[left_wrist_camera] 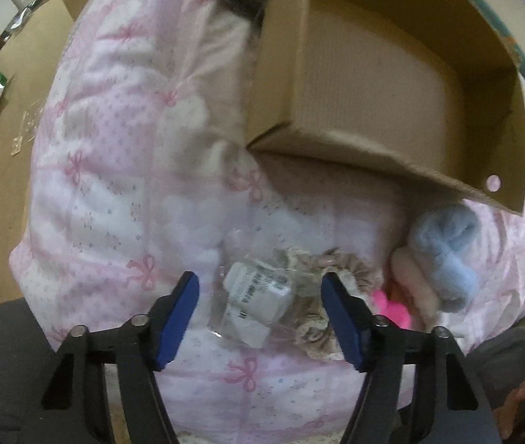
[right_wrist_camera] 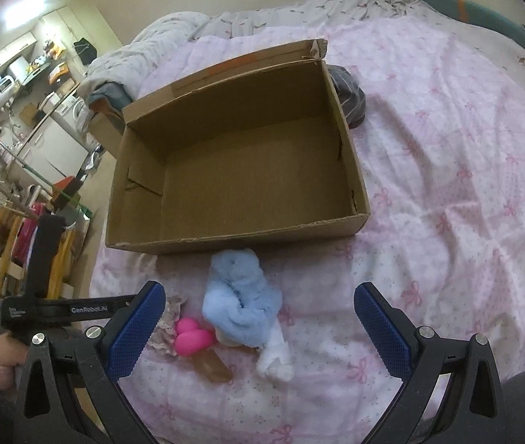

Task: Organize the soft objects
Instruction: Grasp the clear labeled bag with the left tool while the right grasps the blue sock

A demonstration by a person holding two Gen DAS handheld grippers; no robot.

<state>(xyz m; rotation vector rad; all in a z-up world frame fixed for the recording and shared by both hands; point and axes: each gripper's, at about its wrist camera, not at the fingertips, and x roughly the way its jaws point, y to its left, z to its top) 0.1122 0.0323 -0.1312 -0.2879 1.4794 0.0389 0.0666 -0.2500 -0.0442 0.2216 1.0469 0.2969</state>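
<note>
Cardboard makes up the open box point(right_wrist_camera: 240, 159) lying on a bed covered by a pink quilt point(right_wrist_camera: 447, 185) printed with bows. Nothing shows inside the box. Just in front of its near wall lies a small heap of soft things. A fluffy blue sock point(right_wrist_camera: 240, 296) sits closest to the box, almost touching that wall. A white sock point(right_wrist_camera: 275, 355) pokes out from under the blue one on the near side. To the left lies a pink sponge point(right_wrist_camera: 190, 338), touching a brownish piece point(right_wrist_camera: 214, 366) that runs out beneath it. Left again is a beige scrunchie point(left_wrist_camera: 336, 288), frilled at the rim, with a clear packet point(left_wrist_camera: 255, 296) carrying a white label resting against it.

Both grippers hover over the near edge of the bed. The left gripper point(left_wrist_camera: 260, 318) has its blue fingers spread wide, grasping nothing, with the packet and scrunchie lying between them in its view. The right gripper point(right_wrist_camera: 258, 329) is likewise spread and holds nothing, its fingers framing the socks and sponge from above.

A dark bundle point(right_wrist_camera: 349, 96) rests on the quilt at the box's far right corner.
</note>
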